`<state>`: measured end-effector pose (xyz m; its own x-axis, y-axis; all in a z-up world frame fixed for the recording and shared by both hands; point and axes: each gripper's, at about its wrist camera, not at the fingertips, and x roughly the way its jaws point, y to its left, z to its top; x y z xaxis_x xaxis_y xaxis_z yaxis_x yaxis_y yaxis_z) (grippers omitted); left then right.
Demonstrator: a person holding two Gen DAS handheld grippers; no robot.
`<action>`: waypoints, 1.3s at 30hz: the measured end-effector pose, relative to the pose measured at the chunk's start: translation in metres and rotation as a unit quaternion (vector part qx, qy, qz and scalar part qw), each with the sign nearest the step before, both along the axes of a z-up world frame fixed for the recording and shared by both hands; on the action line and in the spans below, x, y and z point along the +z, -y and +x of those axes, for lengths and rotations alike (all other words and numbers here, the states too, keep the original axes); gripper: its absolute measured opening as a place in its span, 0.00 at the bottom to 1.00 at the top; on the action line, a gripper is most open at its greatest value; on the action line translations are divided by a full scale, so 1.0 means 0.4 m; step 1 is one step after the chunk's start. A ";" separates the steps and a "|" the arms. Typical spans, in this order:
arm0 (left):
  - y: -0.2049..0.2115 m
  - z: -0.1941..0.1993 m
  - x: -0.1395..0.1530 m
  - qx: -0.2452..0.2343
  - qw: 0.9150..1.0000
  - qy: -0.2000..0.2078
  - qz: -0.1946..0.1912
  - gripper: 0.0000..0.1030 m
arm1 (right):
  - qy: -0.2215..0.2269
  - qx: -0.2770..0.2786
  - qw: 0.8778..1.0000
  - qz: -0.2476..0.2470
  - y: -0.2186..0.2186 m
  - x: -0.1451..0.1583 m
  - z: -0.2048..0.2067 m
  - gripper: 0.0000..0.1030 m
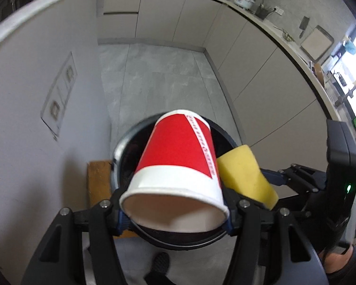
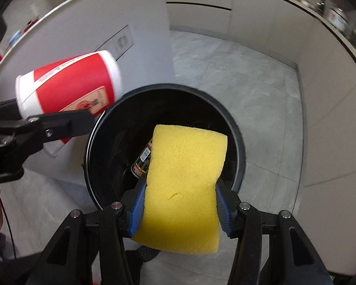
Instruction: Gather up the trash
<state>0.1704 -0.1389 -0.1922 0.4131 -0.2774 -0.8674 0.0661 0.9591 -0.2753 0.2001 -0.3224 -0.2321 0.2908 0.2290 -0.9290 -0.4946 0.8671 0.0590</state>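
I had the left gripper (image 1: 175,216) clamped on the red paper cup (image 1: 178,166) and the right gripper (image 2: 180,204) squeezing the yellow sponge (image 2: 185,178), both over the black bin (image 2: 106,130); best, I judged, to centre each before letting go

You have one red-and-white paper cup (image 1: 178,166), one yellow sponge (image 2: 182,187), one black bin (image 2: 106,166), and one printed can (image 2: 142,161) inside that bin, beyond the jaws.
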 end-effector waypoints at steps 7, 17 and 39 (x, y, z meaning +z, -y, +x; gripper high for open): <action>-0.083 0.013 -0.039 0.055 0.998 -0.032 -0.004 0.94 | -0.009 0.052 0.999 -0.012 -0.004 -0.073 0.006 1.00; -0.094 0.003 -0.028 0.058 0.996 -0.011 0.061 0.95 | 0.014 0.002 1.000 0.005 0.041 -0.038 0.028 1.00; -0.055 -0.112 0.161 0.022 0.991 0.049 0.125 0.95 | 0.026 -0.099 0.995 -0.007 0.074 0.140 -0.065 1.00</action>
<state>0.1257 -0.1167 -0.1277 0.5053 -0.0383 -0.8621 0.0379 0.9990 -0.0222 0.1740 -0.3519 -0.1763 0.3764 0.1498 -0.9143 -0.3158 0.9485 0.0254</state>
